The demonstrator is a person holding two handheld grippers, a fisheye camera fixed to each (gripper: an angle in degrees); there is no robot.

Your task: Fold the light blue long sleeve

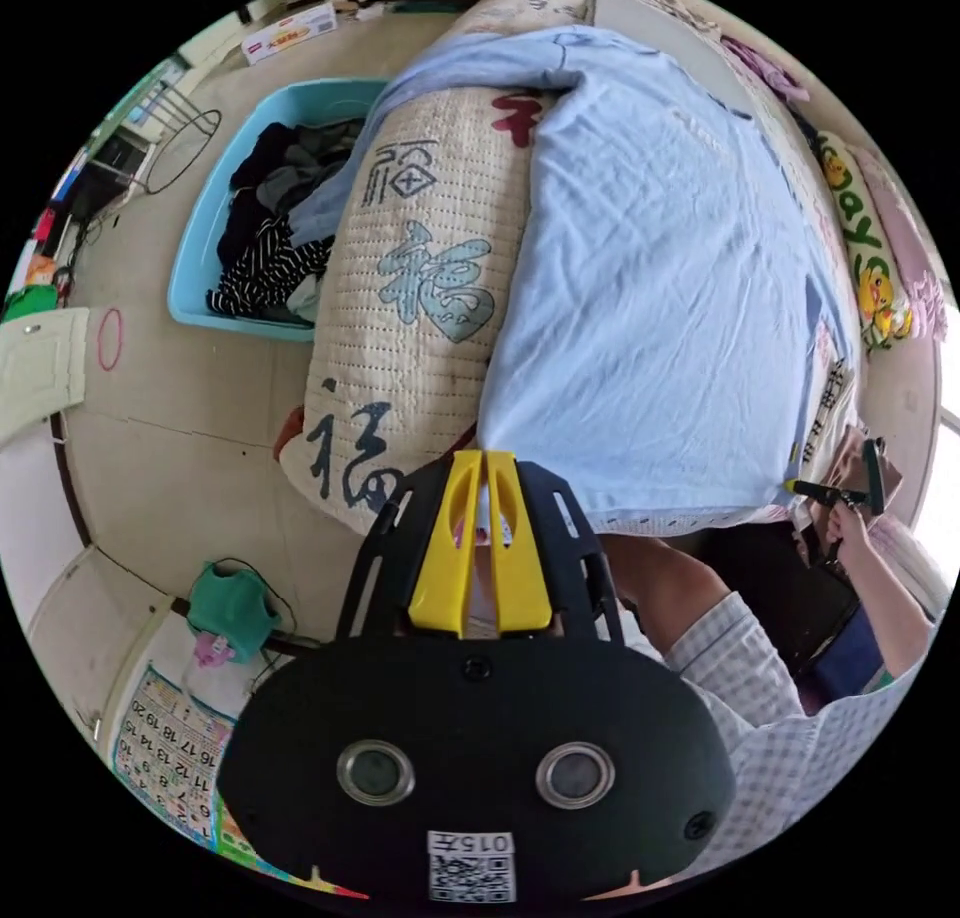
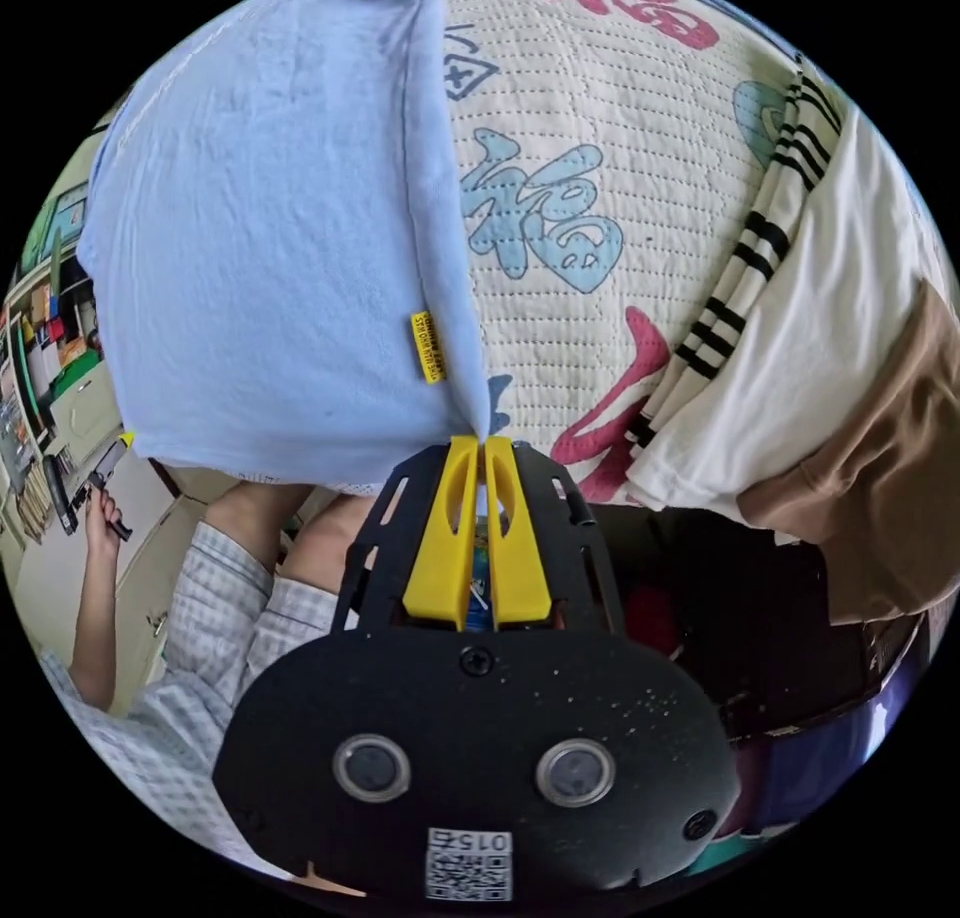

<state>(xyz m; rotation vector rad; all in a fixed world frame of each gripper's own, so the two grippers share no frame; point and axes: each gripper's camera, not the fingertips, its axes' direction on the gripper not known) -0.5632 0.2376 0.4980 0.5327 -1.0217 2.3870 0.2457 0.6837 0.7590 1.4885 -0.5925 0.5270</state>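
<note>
Two grippers hold the near hem of the light blue shirt [image 1: 650,288], one at each corner. In the left gripper view the left gripper [image 1: 484,468] has its yellow jaws closed together on the hem corner, with pale cloth showing between them. In the right gripper view the right gripper [image 2: 477,450] likewise has its jaws pinched on the other corner, just below a small yellow tag [image 2: 429,347] sewn into the side seam; its print is too small to make out. The shirt lies spread flat over a cream quilt [image 1: 420,288] with large blue and red printed characters. Beside it on the quilt, in the right gripper view, lies a white garment with black stripes [image 2: 800,328], and a brown cloth [image 2: 880,498] next to that. Farther off on the floor, beside the quilt's edge, a light blue bin [image 1: 205,248] holds a heap of dark, grey and black-and-white striped clothes [image 1: 270,228]. Beyond it a flat box [image 1: 290,33] lies on the floor.
</note>
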